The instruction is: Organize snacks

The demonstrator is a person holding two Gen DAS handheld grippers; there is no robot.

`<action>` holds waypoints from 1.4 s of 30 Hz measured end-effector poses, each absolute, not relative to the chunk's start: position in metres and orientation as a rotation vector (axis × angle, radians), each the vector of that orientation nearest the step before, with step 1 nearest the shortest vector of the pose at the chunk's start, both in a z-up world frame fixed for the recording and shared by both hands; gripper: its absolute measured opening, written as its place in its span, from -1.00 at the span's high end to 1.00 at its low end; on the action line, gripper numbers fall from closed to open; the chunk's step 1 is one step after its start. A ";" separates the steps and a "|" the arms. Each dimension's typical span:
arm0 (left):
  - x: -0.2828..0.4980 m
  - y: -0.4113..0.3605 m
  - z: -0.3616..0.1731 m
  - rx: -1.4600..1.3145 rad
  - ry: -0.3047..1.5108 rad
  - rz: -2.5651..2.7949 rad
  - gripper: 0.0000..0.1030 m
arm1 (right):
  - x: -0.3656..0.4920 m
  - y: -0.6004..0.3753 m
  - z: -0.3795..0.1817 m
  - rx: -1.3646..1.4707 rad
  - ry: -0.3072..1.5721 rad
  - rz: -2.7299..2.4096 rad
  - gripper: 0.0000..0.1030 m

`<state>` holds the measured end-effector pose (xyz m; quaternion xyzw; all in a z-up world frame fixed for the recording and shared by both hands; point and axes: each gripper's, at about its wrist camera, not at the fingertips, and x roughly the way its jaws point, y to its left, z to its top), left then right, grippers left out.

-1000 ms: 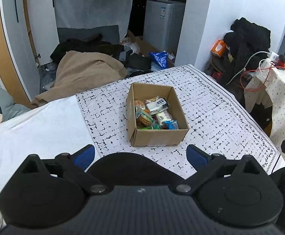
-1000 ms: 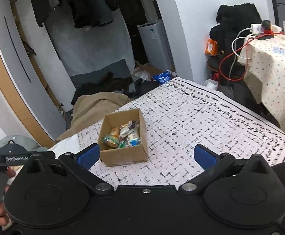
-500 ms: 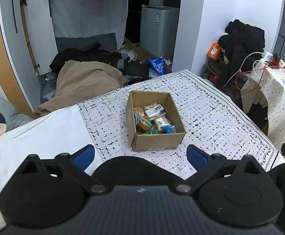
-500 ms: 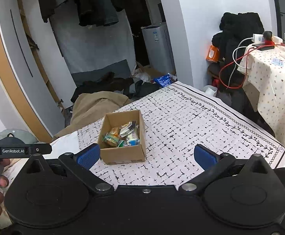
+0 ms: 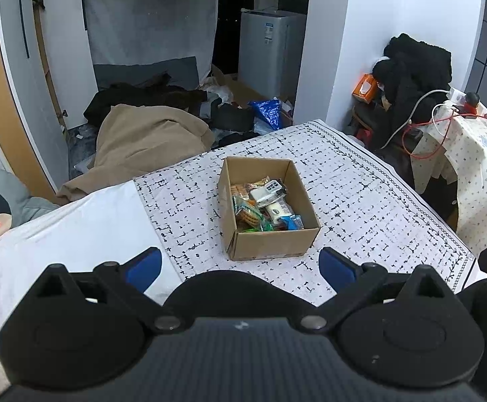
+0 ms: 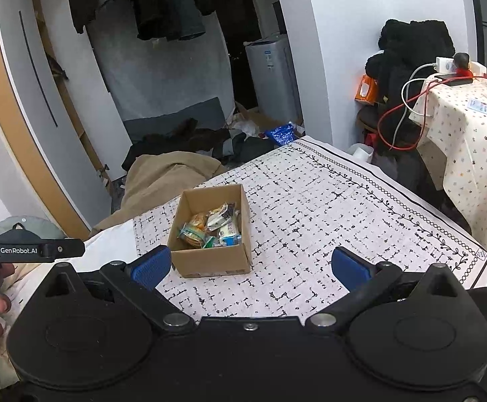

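Observation:
An open cardboard box [image 5: 270,244] stands on the patterned cloth [image 5: 360,207] in the middle of the table. Several wrapped snacks [image 5: 265,206] lie inside it. The box [image 6: 213,261] and its snacks [image 6: 210,226] also show in the right wrist view. My left gripper [image 5: 241,266] is open and empty, held above and short of the box. My right gripper [image 6: 248,264] is open and empty, also short of the box, with the box beside its left finger. The left gripper's handle [image 6: 25,251] shows at the left edge of the right wrist view.
A white sheet [image 5: 76,227] covers the table left of the cloth. A side table with a dotted cloth [image 6: 471,140], cables and a power strip stands at the right. Clothes, a tan blanket [image 5: 149,140] and a blue bag lie on the floor beyond the table.
Both grippers have pulled back and risen, so the box looks a little farther away and more of the room shows. Both stay open.

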<state>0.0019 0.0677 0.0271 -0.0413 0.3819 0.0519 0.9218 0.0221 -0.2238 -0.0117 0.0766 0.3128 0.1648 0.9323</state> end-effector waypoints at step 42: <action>-0.006 0.068 0.030 -0.096 0.767 0.094 -0.94 | 0.020 -0.220 -0.011 0.149 0.648 0.343 -1.00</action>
